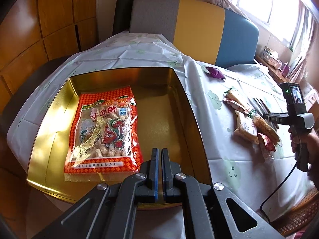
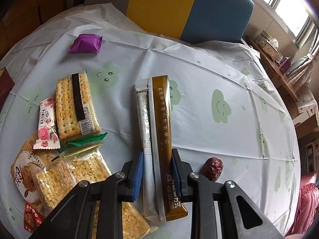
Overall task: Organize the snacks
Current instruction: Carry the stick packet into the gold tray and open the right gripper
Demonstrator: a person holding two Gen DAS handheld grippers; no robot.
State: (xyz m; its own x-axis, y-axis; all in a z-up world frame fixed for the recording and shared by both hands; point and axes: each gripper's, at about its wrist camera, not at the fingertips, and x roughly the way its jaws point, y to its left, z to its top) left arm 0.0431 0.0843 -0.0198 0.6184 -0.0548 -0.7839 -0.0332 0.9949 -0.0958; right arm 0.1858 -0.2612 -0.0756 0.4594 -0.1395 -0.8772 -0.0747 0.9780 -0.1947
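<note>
- Cloud-printed cloth [image 2: 199,83] covered the bench, a grey, yellow and blue chair [image 1: 199,25] at its far side.
- Snack packets [image 2: 65,139], a purple packet [image 2: 85,44] and a red date [image 2: 212,168] lay around.
- Left: gold tin [image 1: 159,79] held an orange candy bag [image 1: 105,131]; left tool [image 1: 160,153] above, shut, empty.
- Right tool [image 2: 157,159] clamped two stick sachets [image 2: 157,131].

Red candy bag [image 1: 103,131] flat in gold tin [image 1: 169,107]; stick sachets [image 2: 157,139] clamped together.
</note>
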